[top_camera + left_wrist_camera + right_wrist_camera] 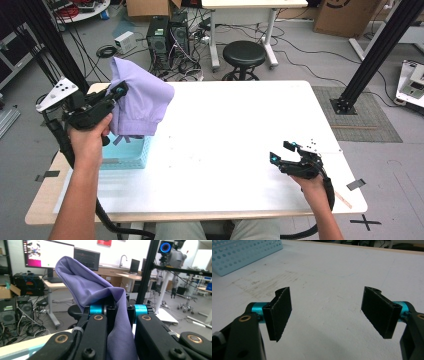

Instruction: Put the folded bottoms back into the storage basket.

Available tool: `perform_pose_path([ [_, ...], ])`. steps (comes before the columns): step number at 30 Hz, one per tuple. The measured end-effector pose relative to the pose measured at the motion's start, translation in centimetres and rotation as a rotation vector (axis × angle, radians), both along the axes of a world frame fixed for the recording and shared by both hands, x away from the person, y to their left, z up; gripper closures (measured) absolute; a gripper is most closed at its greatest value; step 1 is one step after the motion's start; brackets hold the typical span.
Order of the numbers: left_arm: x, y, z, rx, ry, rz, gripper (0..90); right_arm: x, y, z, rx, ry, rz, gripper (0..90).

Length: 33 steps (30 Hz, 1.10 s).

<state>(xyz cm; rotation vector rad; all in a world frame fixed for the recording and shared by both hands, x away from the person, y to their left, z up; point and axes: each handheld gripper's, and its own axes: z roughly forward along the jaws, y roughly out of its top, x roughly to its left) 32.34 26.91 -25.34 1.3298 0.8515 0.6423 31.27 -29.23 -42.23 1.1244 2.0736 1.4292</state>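
Observation:
A lilac cloth [141,102] hangs in the air above the light-blue perforated basket [127,154] at the table's left. My left gripper [119,92] is shut on the lilac cloth, pinching its upper edge. In the left gripper view the lilac cloth [100,297] bunches between the two black jaws and droops down over them, with my left gripper [117,311] clamped on it. My right gripper [282,151] rests low over the table's right front, open. In the right gripper view my right gripper [327,312] has its pads wide apart with bare white table between them.
The white table [240,125] has scuff marks near its middle. The basket's corner [242,255] sits at the far left in the right gripper view. Beyond the far edge stand a black stool [244,54], computer towers [167,35] and cables. Black frame posts [385,45] flank the table.

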Motion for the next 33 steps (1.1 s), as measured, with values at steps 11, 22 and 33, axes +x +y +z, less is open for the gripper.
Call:
perform_pose_path([
  [11, 0.4, 1.7, -1.2, -0.049, 0.027, 0.057, 85.8, 0.0, 0.0, -0.1, -0.003, -0.001, -0.001, 24.6],
  [22, 2.6, 5.6, -5.6, -0.014, 0.181, 0.385, 59.3, 0.0, 0.1, -0.2, -0.009, 0.004, 0.001, 24.6],
  [33, 1.3, 7.0, -6.0, 0.080, 0.129, 0.440, 36.4, 0.0, 0.5, -0.3, -0.024, 0.003, 0.008, 24.6],
])
